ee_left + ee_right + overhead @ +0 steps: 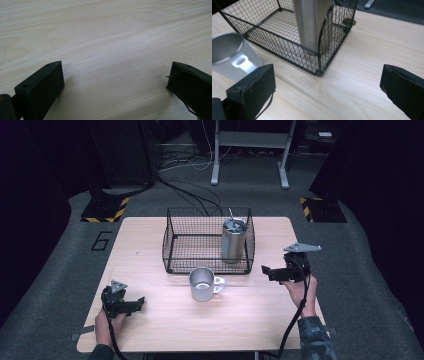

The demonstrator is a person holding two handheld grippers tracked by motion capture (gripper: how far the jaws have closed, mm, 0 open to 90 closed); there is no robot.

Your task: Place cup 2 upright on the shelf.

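A black wire basket (208, 240) sits in the middle of the wooden surface (250, 320). A tall metal cup (233, 240) stands inside it, in the right front corner. A shiny mug (202, 284) stands just in front of the basket. The left hand-held gripper (141, 302) rests low near the front left edge, its jaws wide apart and holding nothing. The right hand-held gripper (265, 270) is near the basket's right side, also wide apart.

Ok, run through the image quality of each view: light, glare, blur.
High view: the room's edges fall to black while the wooden table is evenly lit, with soft shadows under the mug. Left gripper view: sharp wood grain, faint shadows beside the black jaws. Right gripper view: a bright glare patch on the mug's handle, the tumbler slightly soft, the wire basket crisp.
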